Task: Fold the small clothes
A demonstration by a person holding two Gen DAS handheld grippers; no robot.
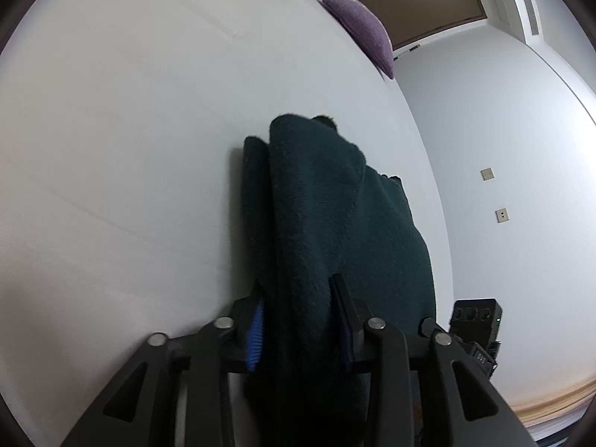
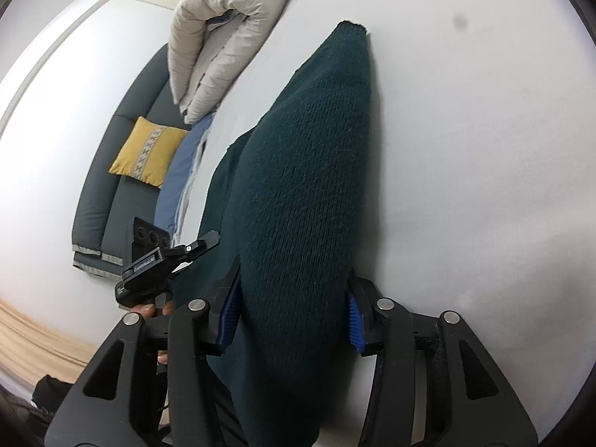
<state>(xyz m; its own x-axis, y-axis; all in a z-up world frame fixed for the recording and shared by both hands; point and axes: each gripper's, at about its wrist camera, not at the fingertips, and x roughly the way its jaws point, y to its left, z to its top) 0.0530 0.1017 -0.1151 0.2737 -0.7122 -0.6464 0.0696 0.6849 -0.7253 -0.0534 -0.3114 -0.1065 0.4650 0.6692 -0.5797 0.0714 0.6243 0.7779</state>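
A dark green knitted garment (image 2: pixel 298 193) is seen lying folded on the white bed (image 1: pixel 130 149), close to the bed's near edge, with a broad bare stretch of sheet beyond it. No containers are in view. A thick fold of the knit is gripped between the blue pads of the left gripper (image 1: pixel 300 320), jaws partly parted. The right gripper (image 2: pixel 290 316) is likewise clamped on a bulky fold. Farther off, a purple cushion (image 1: pixel 367 31) sits at the bed's edge and a folded pale duvet (image 2: pixel 223 33) at the far edge.
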